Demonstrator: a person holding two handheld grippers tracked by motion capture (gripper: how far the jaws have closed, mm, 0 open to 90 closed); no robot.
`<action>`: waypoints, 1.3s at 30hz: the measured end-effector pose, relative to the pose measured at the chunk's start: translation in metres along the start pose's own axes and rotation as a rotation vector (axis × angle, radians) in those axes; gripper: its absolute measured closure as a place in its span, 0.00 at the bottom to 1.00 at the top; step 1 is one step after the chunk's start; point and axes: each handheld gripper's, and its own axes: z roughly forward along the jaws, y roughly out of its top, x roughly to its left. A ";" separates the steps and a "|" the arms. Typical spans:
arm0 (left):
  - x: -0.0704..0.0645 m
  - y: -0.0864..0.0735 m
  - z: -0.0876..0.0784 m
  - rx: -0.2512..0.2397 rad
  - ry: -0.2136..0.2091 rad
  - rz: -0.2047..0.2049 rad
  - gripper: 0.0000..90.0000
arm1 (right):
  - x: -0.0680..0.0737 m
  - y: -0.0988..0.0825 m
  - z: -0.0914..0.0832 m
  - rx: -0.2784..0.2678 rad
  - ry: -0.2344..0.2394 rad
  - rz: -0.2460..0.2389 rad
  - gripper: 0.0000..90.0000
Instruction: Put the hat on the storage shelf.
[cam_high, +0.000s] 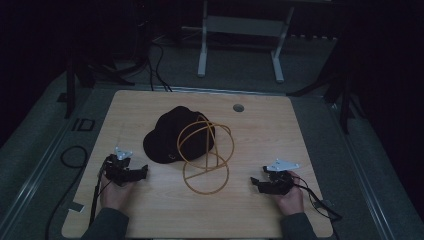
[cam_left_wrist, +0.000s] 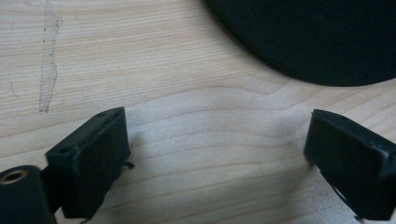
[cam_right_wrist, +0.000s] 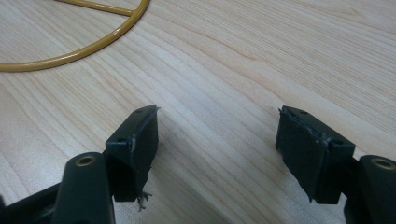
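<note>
**Cap and wire stand wait between two open grippers**

At the centre of the high view lies one wooden table. On it, mid-frame, rests one black cap, its right edge under one yellow wire stand tipped on its side, likely laid out for both hands to reach. At lower left the left gripper points toward the cap, jaws wide and empty. At lower right the right gripper faces the stand's ring, jaws also spread, holding nothing.
</note>
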 end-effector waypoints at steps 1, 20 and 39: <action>0.001 0.001 -0.001 0.006 0.001 -0.001 0.09 | 0.000 0.000 0.000 0.000 0.000 0.000 0.33; 0.011 0.016 -0.024 0.006 -0.062 0.040 0.56 | 0.000 0.000 0.000 0.000 0.003 -0.004 0.31; 0.006 0.055 -0.043 0.041 -0.101 0.171 0.55 | 0.000 0.000 0.000 0.000 0.003 -0.005 0.31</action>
